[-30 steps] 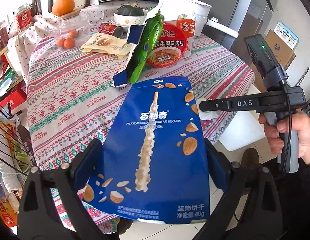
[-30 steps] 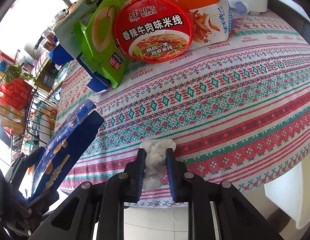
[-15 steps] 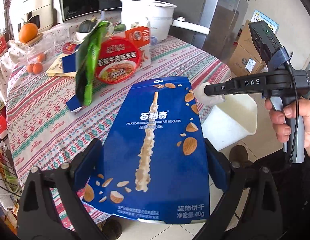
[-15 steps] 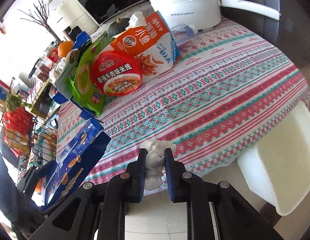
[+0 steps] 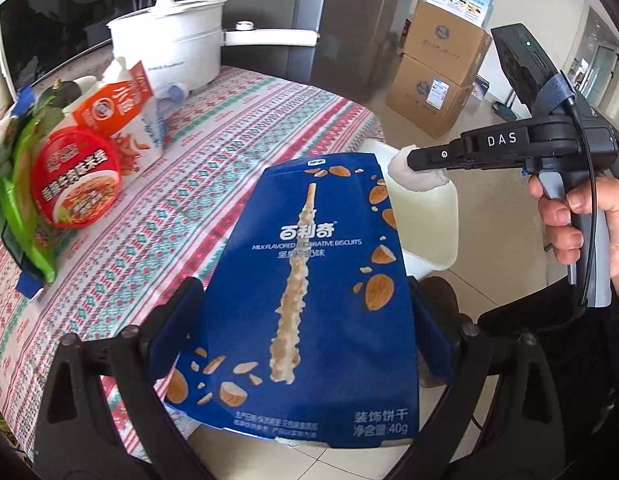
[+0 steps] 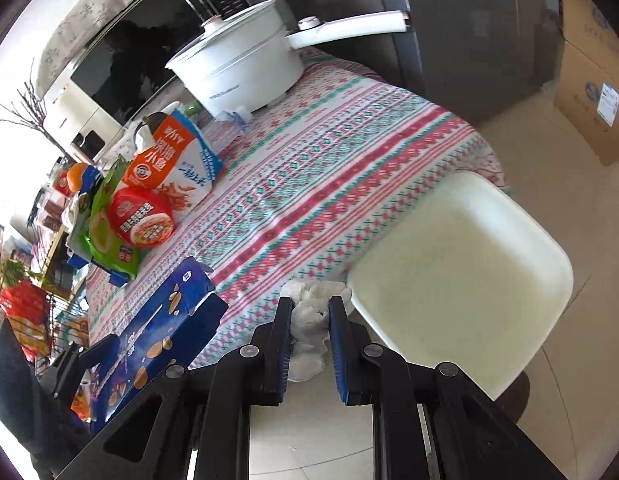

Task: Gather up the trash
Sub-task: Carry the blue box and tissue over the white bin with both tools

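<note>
**Both grippers loaded, bin just ahead of the right one**

Left wrist view: the left gripper pinches a blue biscuit box across its width, one jaw on each side edge. The box's long axis runs straight forward, away from the camera. Beyond its far end, low beside the table, sits a white bin. The right gripper reaches in from the right, held in a hand, and carries a white tissue wad over the bin's near rim.

Right wrist view: the jaws are pressed onto the tissue, which bulges out past their tips. The bin lies ahead and to the right, mouth open. The box is at lower left, farther from it. The right gripper looks nearer, so it likely drops first.

A patterned cloth covers the table. On it stand snack bags and a white pot. The floor is pale tile, with cardboard cartons by the wall.
</note>
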The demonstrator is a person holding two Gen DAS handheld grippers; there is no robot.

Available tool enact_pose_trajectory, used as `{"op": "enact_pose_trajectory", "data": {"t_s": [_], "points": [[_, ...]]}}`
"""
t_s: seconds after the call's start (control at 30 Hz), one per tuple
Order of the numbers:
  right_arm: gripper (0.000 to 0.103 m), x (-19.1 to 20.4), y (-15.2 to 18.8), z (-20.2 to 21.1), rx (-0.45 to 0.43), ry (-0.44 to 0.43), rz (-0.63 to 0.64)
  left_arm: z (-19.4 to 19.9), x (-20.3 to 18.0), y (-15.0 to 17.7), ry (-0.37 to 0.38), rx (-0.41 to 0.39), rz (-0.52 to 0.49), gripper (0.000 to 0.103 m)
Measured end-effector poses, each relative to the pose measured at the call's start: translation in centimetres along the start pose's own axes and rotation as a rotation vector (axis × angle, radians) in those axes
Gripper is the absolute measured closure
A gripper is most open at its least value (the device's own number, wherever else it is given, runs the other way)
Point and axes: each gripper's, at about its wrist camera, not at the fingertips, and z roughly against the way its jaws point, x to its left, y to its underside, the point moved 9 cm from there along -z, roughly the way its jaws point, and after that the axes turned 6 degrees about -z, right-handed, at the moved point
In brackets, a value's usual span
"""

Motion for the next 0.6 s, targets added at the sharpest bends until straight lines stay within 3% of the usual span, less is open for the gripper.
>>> {"op": "enact_pose_trajectory", "data": {"t_s": [0.33, 0.6], "points": [[0.084, -10.4, 0.0, 2.7, -0.030, 0.080, -0.140, -6.7, -8.4, -3.4, 0.113, 0.056, -0.133, 0.006], [0.084, -15.3, 0.2, 3.3, -0.027, 0.138, -0.184, -12.4, -10.7, -4.2, 0.146, 0.121, -0.160, 0.006]]}}
